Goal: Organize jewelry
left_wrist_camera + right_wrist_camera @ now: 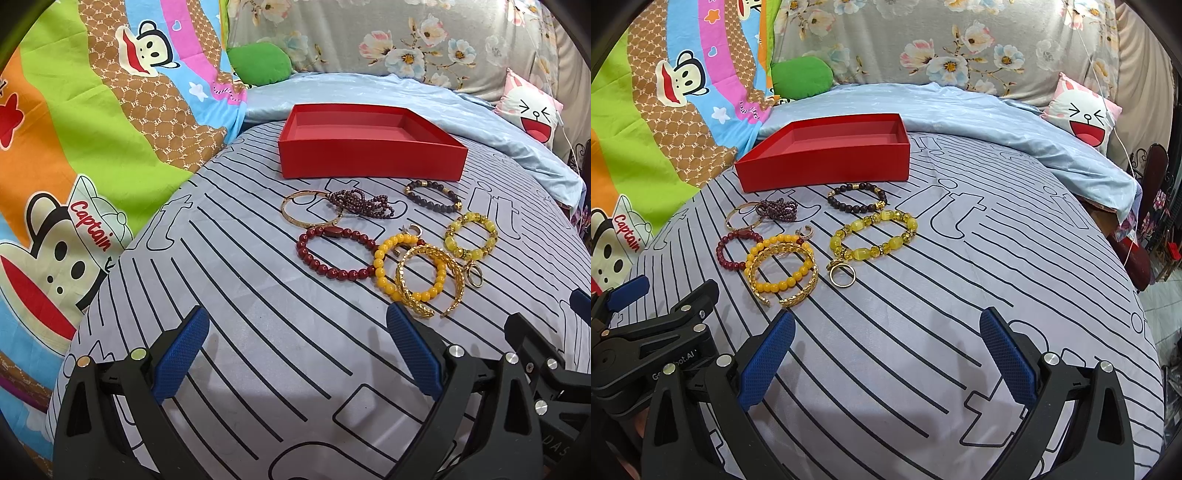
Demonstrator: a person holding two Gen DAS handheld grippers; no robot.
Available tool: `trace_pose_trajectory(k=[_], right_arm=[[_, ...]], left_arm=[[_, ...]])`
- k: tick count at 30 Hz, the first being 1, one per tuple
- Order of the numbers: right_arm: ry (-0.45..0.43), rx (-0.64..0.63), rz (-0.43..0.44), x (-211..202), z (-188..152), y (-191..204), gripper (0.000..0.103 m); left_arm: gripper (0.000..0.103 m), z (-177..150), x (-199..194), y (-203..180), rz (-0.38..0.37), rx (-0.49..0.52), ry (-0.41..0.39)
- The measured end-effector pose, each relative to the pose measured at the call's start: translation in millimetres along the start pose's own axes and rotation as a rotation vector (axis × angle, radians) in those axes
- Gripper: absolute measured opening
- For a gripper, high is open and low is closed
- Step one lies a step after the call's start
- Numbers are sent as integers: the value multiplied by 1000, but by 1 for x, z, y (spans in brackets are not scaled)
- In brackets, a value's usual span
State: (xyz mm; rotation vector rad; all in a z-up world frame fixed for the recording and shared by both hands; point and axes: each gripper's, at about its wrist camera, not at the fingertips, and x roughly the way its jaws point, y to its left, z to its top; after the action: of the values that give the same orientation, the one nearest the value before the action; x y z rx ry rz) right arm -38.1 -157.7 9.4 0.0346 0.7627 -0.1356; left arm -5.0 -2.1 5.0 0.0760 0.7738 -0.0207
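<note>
The red box (369, 162) is sitting open and empty on the striped grey bedsheet (258, 314). Just in front of the box, the jewelry is lying loose: a dark beaded bracelet (433, 196), a gold bangle (312, 213), a red bead bracelet (334, 256), and a yellow bead bracelet (780, 262) overlapping a gold chain bangle (798, 291). Nearer than these, the left gripper (297, 354) and right gripper (886, 354) are hovering with fingers spread wide, gripping nothing.

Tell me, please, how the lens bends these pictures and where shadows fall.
Left wrist view: the fisheye bows the striped bedsheet lines outward, dark corners frame the picture, and soft shadows lie under the open left gripper. Right wrist view: the same curving; the red box looks skewed, and faint shadows sit beside the open right gripper. Both views look sharp.
</note>
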Motion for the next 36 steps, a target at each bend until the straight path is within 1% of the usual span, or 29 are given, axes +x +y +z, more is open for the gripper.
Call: trace_pose_trajectory(k=[16,20,25,28,31,36], right_arm=[[2,-1,1,0,1,0,97],[16,5,9,1,0,-1,97],[37,-5,12,4,1,-4,97],[39,-6,14,5,2,-4,97],[44,-8,20,9,5,-3,97],[50,-9,27,17,14,-4,97]], left_arm=[[93,1,0,2,-4,-4,2],[93,1,2,9,-24,-37,12],[94,4,10,28,-41,-99,44],[95,9,15,38,-31,-112,47],[95,17,22,42,-26,-107,48],[94,33,42,35,0,-63,58]])
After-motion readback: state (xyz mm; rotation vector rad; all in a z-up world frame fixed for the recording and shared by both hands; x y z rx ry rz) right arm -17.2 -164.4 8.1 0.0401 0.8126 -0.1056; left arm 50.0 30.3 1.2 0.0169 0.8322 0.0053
